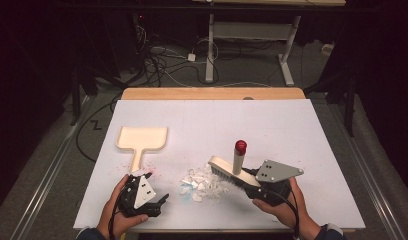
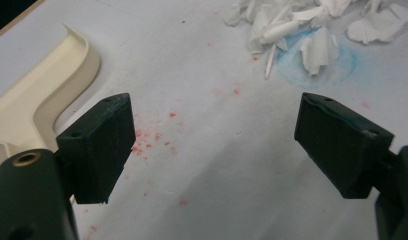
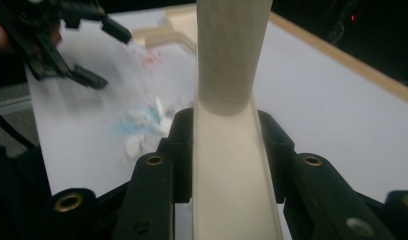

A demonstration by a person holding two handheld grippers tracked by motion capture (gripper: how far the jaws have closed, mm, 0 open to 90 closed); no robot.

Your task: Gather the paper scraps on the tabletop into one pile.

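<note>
A cream dustpan (image 1: 142,138) lies flat at the table's left, its handle toward me; its edge is also in the left gripper view (image 2: 37,95). A pile of torn white paper scraps (image 1: 204,182) sits near the front middle. My right gripper (image 1: 253,186) is shut on the cream brush (image 1: 227,170), whose bristles touch the pile's right side and whose red-tipped handle (image 1: 239,150) stands upright. In the right gripper view the brush body (image 3: 227,165) runs between the jaws. My left gripper (image 1: 161,202) stands open just in front of the dustpan handle, nothing between its jaws (image 2: 214,145).
A white sheet (image 1: 272,125) covers the table, with a wooden edge (image 1: 212,93) at the far side. Red specks (image 2: 147,140) and a blue stain (image 2: 317,65) mark the sheet. Cables and desk legs (image 1: 209,50) lie on the floor beyond.
</note>
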